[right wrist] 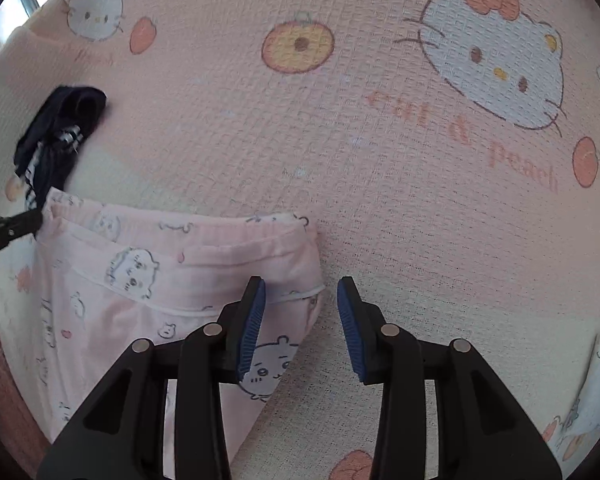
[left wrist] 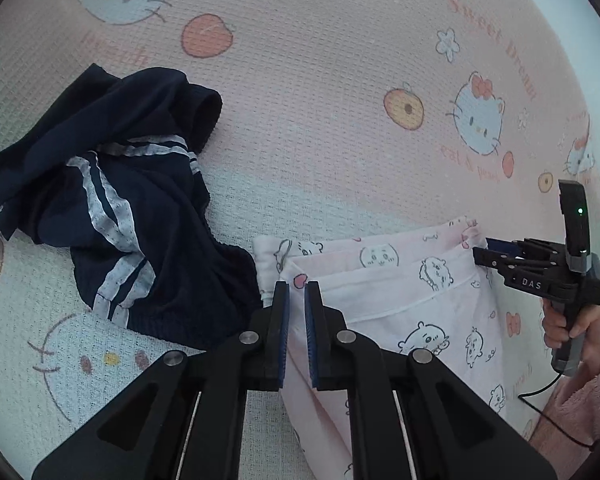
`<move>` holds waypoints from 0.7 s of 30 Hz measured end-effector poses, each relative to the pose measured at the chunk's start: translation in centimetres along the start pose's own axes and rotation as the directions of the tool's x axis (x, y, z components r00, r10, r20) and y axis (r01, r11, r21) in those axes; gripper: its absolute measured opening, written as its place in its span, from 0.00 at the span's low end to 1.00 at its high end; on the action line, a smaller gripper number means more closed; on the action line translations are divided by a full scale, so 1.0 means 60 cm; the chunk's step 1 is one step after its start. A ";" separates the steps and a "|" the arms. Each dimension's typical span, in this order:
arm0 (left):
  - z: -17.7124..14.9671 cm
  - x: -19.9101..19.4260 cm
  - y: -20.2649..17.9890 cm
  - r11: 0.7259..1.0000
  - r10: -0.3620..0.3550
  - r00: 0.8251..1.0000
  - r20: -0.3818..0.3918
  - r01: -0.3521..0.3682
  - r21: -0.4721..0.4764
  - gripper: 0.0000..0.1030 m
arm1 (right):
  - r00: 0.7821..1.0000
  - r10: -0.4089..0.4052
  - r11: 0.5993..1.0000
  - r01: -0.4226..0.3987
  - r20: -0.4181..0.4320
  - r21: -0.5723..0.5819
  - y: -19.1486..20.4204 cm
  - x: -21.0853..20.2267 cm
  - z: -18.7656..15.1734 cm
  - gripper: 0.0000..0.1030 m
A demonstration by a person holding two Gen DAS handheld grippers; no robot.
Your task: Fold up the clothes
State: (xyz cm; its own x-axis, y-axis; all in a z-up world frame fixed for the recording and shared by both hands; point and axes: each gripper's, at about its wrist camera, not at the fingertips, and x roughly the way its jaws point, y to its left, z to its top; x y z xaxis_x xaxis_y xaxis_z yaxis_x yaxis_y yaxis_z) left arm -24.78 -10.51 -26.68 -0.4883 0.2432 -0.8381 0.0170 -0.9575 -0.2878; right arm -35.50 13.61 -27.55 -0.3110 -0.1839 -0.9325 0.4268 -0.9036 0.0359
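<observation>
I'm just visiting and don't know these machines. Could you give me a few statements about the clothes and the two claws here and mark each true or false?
1. A pink garment printed with little cartoon animals lies on the bed sheet. True.
2. The dark navy garment is neatly folded. False: it lies crumpled in a heap.
3. The right gripper stands open, with nothing pinched. True.
4. The navy garment has red stripes. False: its stripes are white.
5. The left gripper is wide open. False: it is nearly closed over the pink garment's edge.
</observation>
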 end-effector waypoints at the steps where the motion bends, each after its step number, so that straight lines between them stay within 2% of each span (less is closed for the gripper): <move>1: 0.001 0.003 -0.005 1.000 0.004 1.000 -0.003 -0.004 0.010 0.09 | 1.000 -0.011 1.000 0.011 -0.005 0.005 0.001 0.007 -0.002 0.37; 4: 0.003 -0.006 -0.006 1.000 0.019 1.000 0.022 -0.019 0.005 0.12 | 1.000 -0.022 0.997 0.020 0.014 0.076 -0.014 0.007 -0.002 0.37; 6: 0.000 -0.020 -0.010 1.000 0.010 0.999 0.053 -0.012 0.023 0.25 | 0.999 -0.033 0.994 0.031 0.023 0.107 -0.026 0.003 -0.004 0.37; 7: -0.002 -0.024 -0.014 0.999 0.004 0.998 0.058 -0.007 0.040 0.43 | 0.999 -0.024 0.992 0.021 0.026 0.122 -0.030 0.002 -0.005 0.37; 8: -0.004 -0.020 -0.017 0.998 0.002 0.999 0.045 -0.005 0.056 0.49 | 0.999 -0.018 0.991 0.014 0.030 0.133 -0.032 0.000 -0.006 0.37; 10: -0.010 -0.005 -0.021 0.997 0.005 1.000 0.003 -0.005 0.081 0.49 | 0.999 -0.022 0.991 0.016 0.044 0.133 -0.033 -0.008 -0.010 0.37; 11: -0.011 0.003 -0.023 0.995 0.019 1.000 -0.011 -0.018 0.094 0.47 | 0.998 -0.025 0.992 0.018 0.055 0.125 -0.028 -0.013 -0.011 0.37; 12: -0.012 0.009 -0.025 0.993 0.042 0.999 -0.014 -0.040 0.107 0.40 | 0.997 -0.028 0.993 0.020 0.066 0.116 -0.022 -0.018 -0.011 0.37; 13: -0.013 0.013 -0.025 0.991 0.065 0.998 -0.013 -0.063 0.118 0.17 | 0.997 -0.023 0.994 0.014 0.078 0.104 -0.016 -0.022 -0.007 0.37; 14: -0.013 0.017 -0.026 0.988 0.087 0.996 -0.011 -0.085 0.130 0.06 | 0.996 -0.013 0.996 0.005 0.087 0.094 -0.011 -0.027 -0.004 0.37; 21: -0.001 -0.020 -0.027 0.980 0.132 0.988 0.073 -0.142 0.141 0.05 | 0.995 -0.040 0.995 0.030 0.095 0.095 -0.015 -0.023 0.029 0.37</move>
State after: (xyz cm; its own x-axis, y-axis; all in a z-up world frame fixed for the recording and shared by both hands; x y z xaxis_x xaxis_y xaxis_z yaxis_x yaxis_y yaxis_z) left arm -24.20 -9.23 -25.25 -0.5442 0.1023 -0.8327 -0.0375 -0.9945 -0.0977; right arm -36.91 14.01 -25.66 -0.4066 -0.1838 -0.8949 0.3344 -0.9415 0.0415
